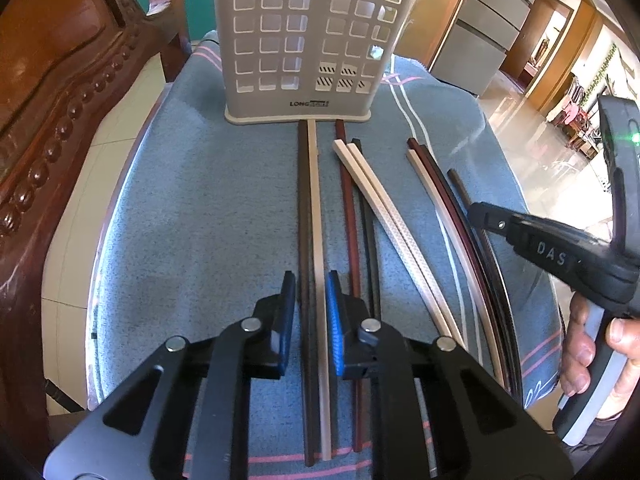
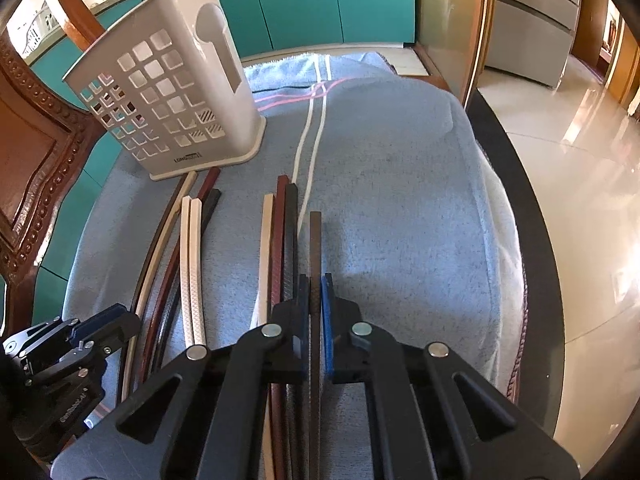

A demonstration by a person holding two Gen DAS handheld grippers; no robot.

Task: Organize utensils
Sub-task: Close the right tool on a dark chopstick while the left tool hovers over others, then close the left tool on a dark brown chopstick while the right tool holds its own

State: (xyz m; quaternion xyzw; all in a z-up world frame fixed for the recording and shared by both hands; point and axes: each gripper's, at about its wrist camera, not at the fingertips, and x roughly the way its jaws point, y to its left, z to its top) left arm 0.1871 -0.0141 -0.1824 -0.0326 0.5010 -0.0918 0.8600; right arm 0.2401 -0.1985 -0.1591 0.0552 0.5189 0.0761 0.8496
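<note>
Blue pads line the left gripper (image 1: pixel 311 320); its fingers stand a little apart around a dark brown chopstick (image 1: pixel 303 216) and a cream chopstick (image 1: pixel 316 216), not pinching them. The right gripper (image 2: pixel 316 320) has its fingers closed tight on a brown chopstick (image 2: pixel 315 248). More chopsticks lie side by side on the blue towel (image 2: pixel 400 220). A white holder (image 1: pixel 304 40) stands at their far tips. Right of them the towel is bare up to the worktop edge (image 2: pixel 516 184).

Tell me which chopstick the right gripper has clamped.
The right gripper is shut on the lone brown chopstick, the rightmost one, lying apart from the cream, red and black sticks grouped beside it.
</note>
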